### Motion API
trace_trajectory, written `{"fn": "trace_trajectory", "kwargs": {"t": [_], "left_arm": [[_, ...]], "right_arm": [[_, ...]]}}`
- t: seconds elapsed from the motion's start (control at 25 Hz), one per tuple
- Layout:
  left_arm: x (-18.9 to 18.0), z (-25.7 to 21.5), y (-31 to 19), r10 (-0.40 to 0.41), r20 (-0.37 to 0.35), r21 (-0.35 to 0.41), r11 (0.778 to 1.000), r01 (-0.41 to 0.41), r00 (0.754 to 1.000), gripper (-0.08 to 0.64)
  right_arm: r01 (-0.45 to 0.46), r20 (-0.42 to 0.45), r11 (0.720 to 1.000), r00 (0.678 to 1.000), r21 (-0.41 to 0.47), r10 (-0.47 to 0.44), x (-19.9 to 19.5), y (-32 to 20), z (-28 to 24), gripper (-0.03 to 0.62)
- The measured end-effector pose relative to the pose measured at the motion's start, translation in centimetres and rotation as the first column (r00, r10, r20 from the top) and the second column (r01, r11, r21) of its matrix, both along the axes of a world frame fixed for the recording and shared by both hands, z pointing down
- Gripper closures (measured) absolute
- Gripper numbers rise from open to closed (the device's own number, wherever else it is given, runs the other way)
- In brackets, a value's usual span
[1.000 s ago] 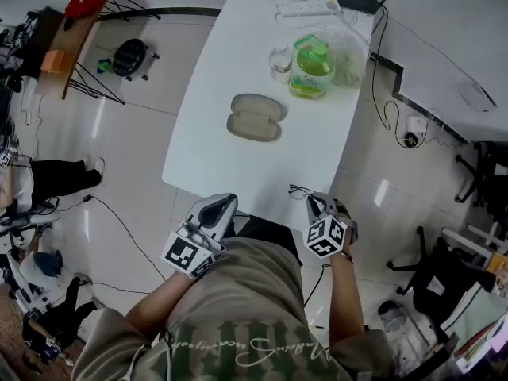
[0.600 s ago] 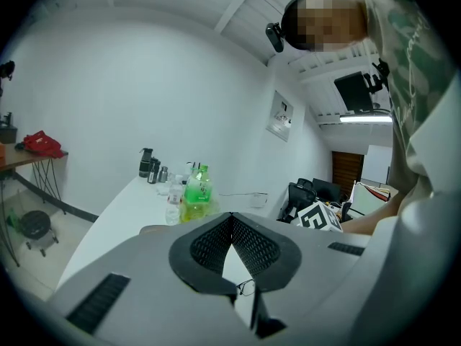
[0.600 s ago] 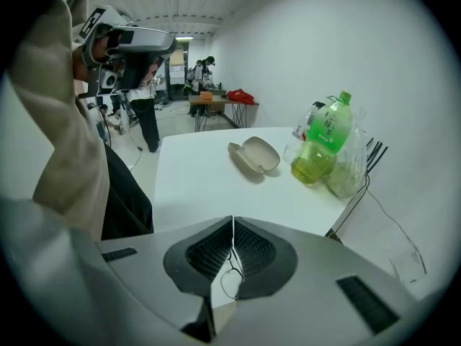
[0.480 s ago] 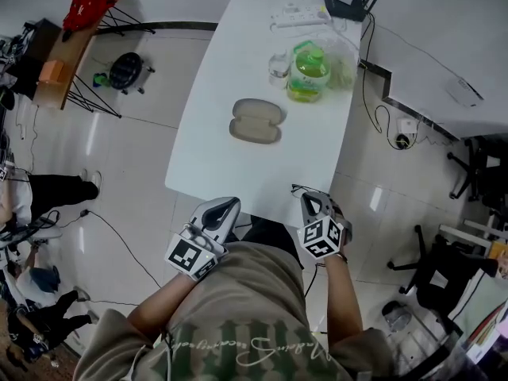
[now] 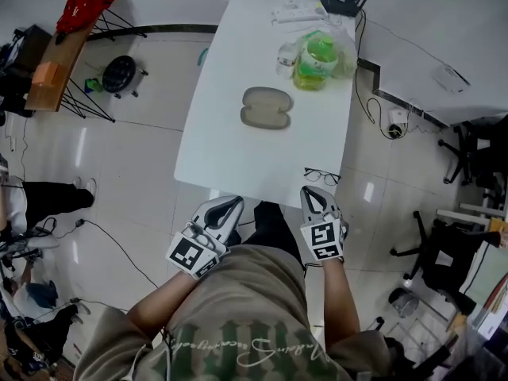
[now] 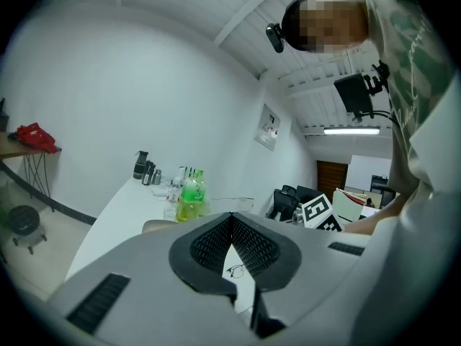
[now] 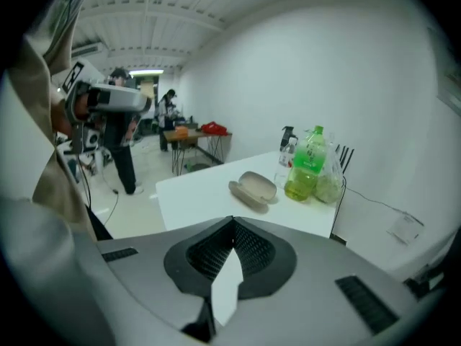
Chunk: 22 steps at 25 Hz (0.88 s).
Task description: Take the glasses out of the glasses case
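The beige glasses case lies open and empty in the middle of the white table; the right gripper view shows this case too. The black-framed glasses lie unfolded on the table near its front right corner. My right gripper is shut, just short of the glasses at the table's edge, with nothing between its jaws. My left gripper is also shut and empty, at the front edge left of the right one. Below its closed tips the glasses show.
A green bottle, a clear bottle and a plastic bag stand at the table's far end, with a power strip and a router behind. An office chair is to the right, and a stand with a red bag to the left.
The glasses, earlier at the right gripper's tips off the table's front corner, now lie on the table. The left gripper has hardly moved.
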<state>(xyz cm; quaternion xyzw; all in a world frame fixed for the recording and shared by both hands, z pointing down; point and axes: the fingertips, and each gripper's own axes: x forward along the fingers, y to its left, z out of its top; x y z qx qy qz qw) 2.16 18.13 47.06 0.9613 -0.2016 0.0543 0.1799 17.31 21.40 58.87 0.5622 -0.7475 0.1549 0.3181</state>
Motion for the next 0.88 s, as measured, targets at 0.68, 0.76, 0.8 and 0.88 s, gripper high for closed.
{"fn": "trace_trajectory", "kwargs": {"t": [0.68, 0.76, 0.8, 0.88], "left_arm": [[-9.2, -2.2, 5.8, 0.041, -0.143, -0.003, 0.999, -0.042, 0.989, 0.552], [-9.1, -2.3, 6.8, 0.049, -0.144, 0.000, 0.999, -0.049, 0.988, 0.552], [-9.1, -2.4, 7.3, 0.049, -0.145, 0.003, 0.999, -0.049, 0.988, 0.552], [-9.1, -2.9, 8.5, 0.042, -0.148, 0.013, 0.999, -0.041, 0.988, 0.552]], "right_arm": [[-0.347, 0.264, 0.867, 0.928, 0.358, 0.262, -13.7, 8.4, -10.5, 0.580], [-0.331, 0.255, 0.859, 0.935, 0.391, 0.245, -14.4, 9.0, -11.6, 0.580], [-0.320, 0.248, 0.857, 0.940, 0.405, 0.233, -14.7, 9.2, -12.1, 0.580], [-0.296, 0.246, 0.854, 0.947, 0.427, 0.205, -15.2, 9.8, -12.6, 0.580]]}}
